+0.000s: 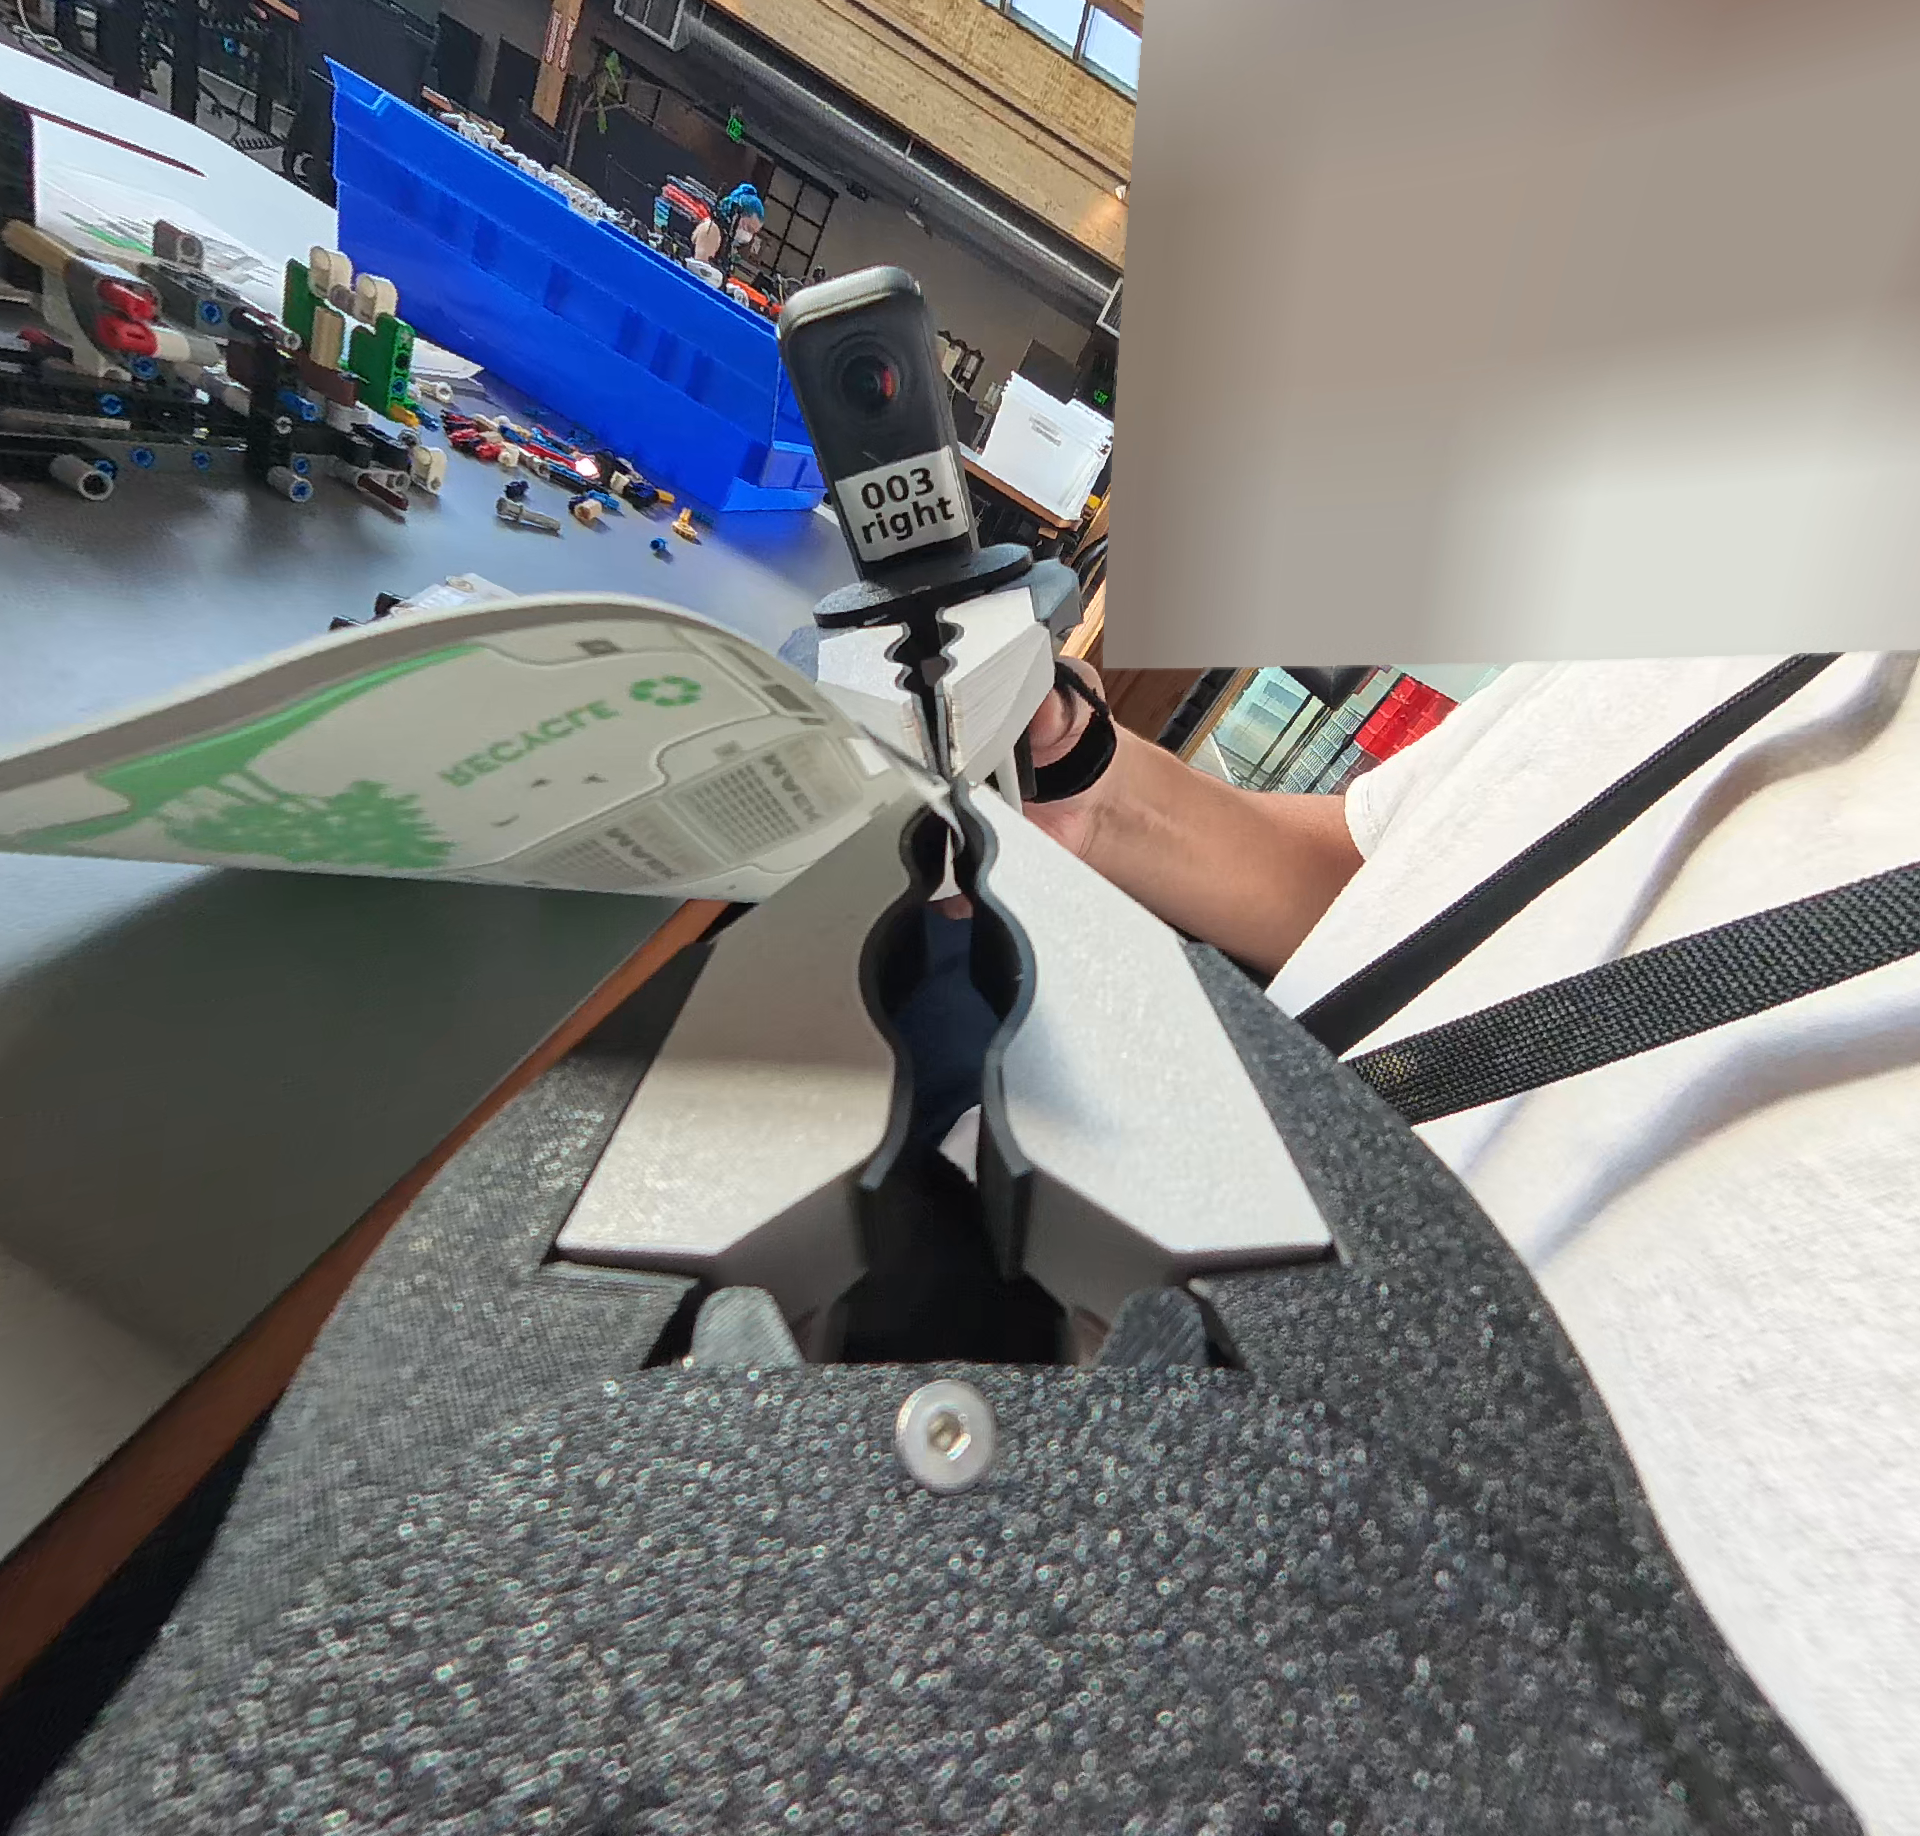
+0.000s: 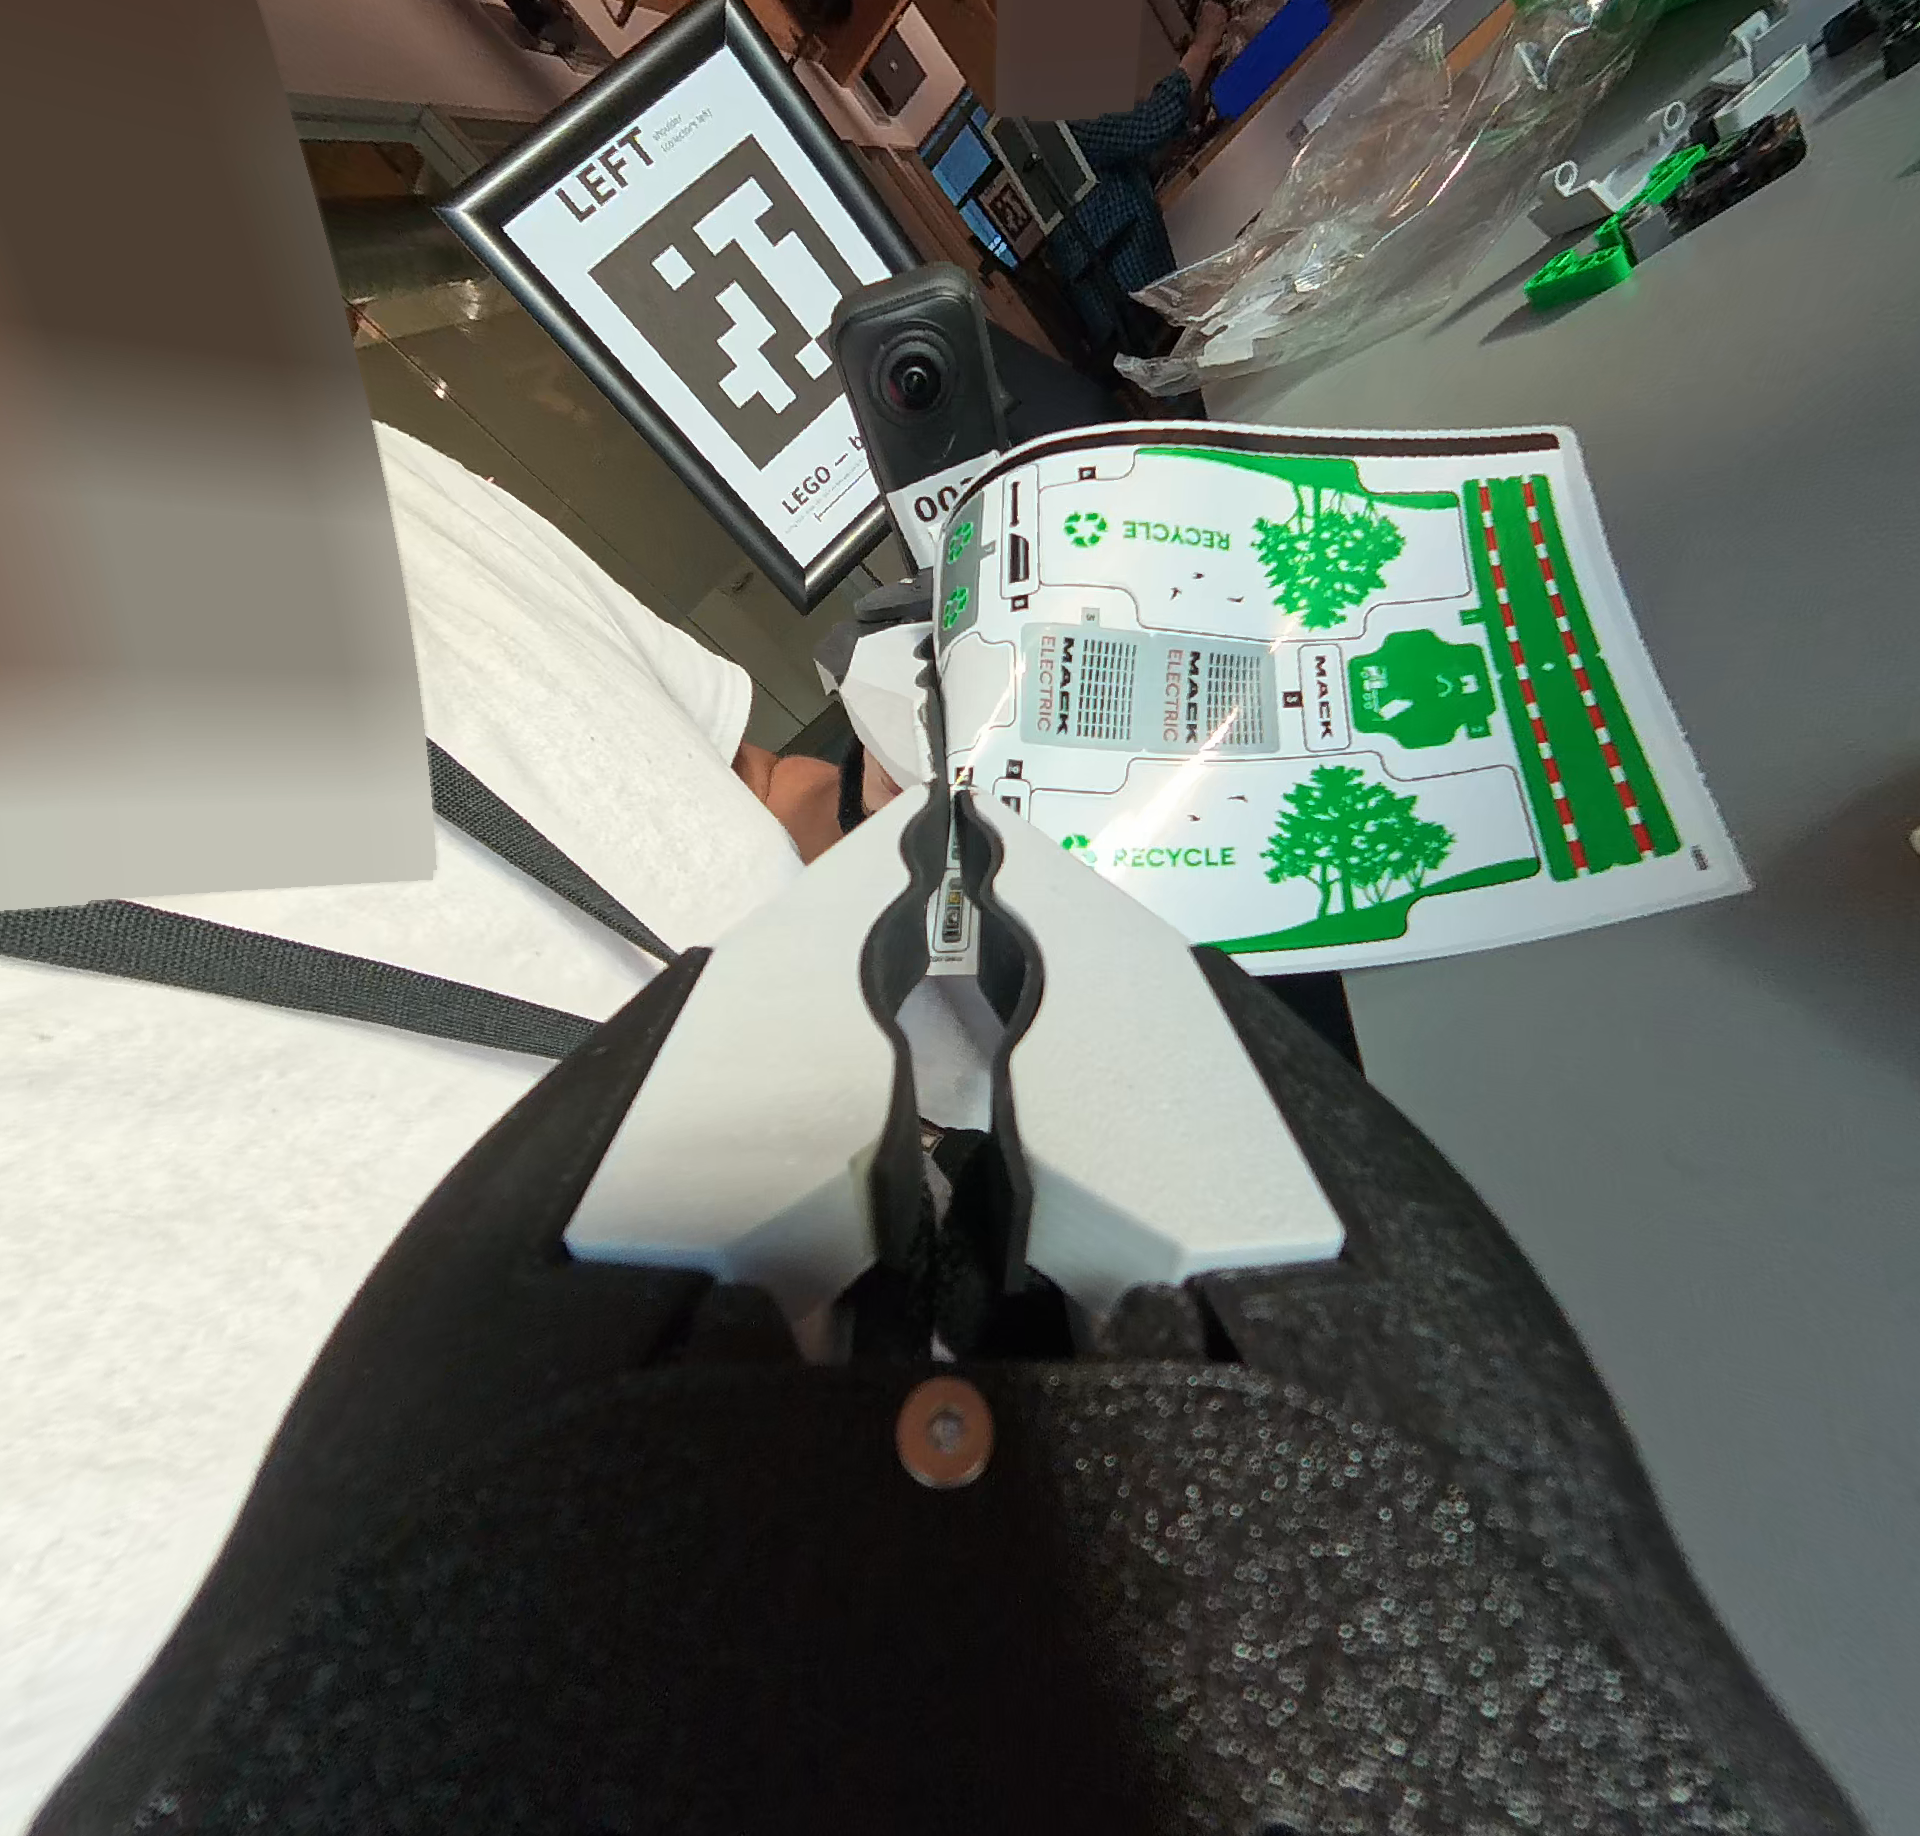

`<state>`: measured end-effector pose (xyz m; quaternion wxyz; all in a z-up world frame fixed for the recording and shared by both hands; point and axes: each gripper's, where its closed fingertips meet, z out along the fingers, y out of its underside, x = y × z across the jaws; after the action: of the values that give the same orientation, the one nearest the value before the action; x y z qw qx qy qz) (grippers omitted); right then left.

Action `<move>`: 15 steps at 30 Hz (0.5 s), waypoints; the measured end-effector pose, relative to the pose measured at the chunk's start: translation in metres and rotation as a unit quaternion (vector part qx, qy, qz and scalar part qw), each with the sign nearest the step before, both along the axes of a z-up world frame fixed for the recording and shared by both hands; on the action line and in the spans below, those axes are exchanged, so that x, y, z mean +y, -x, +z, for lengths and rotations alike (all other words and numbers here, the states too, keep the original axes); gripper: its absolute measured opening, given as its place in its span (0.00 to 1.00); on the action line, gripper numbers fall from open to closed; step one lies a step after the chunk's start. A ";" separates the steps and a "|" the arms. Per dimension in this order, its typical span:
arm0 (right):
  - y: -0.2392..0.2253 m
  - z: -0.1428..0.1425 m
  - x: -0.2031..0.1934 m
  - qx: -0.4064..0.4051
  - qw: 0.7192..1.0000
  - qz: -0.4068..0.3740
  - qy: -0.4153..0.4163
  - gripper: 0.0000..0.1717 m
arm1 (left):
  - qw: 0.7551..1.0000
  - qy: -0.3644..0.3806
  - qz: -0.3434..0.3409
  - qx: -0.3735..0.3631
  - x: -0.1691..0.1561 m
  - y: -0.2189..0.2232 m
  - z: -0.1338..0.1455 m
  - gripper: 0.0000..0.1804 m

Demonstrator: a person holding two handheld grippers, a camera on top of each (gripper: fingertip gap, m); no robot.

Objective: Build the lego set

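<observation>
A white sticker sheet (image 2: 1351, 695) printed with green trees and striped bands is held in the air above a grey table (image 2: 1610, 1215). My right gripper (image 2: 951, 799) is shut on the sheet's near edge. My left gripper (image 1: 951, 812) is shut on the same edge of the sheet (image 1: 416, 747), whose back side curves away to the left. The two grippers face each other tip to tip. The right gripper (image 1: 925, 716) shows just beyond the sheet in the left wrist view. The left gripper (image 2: 916, 690) shows behind the sheet's edge in the right wrist view.
A blue bin (image 1: 561, 300) stands on the table behind a partly built brick model (image 1: 208, 373) and loose small pieces (image 1: 561, 477). A clear plastic bag (image 2: 1382, 197) and green and grey bricks (image 2: 1621, 228) lie farther off. A framed marker sign (image 2: 686, 290) stands nearby. A person in a white shirt (image 1: 1662, 1163) is close. My two grippers' fingertips are within a few centimetres of each other.
</observation>
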<state>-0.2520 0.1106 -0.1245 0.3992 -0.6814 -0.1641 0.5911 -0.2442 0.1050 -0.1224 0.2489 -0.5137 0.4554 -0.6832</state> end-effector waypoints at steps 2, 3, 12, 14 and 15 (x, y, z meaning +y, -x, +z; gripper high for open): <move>0.000 0.000 0.000 0.003 1.000 0.002 0.001 0.00 | 1.000 -0.001 -0.001 -0.001 0.000 0.000 0.000 0.00; 0.000 0.000 -0.001 0.005 1.000 0.003 0.002 0.00 | 1.000 0.000 -0.002 -0.001 -0.001 0.000 0.000 0.00; 0.001 0.005 -0.004 0.037 0.999 0.019 0.011 0.00 | 1.000 0.014 -0.016 -0.014 -0.004 0.002 0.005 0.00; 0.001 0.006 -0.004 0.043 0.999 0.022 0.014 0.00 | 1.000 0.013 -0.017 -0.016 -0.004 0.003 0.005 0.00; 0.001 0.006 -0.004 0.045 0.999 0.023 0.016 0.00 | 1.000 0.013 -0.017 -0.016 -0.004 0.003 0.006 0.00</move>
<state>-0.2534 0.1067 -0.1187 0.3814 -0.6563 -0.1518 0.6331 -0.2467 0.1009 -0.1168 0.2379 -0.4982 0.4512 -0.7012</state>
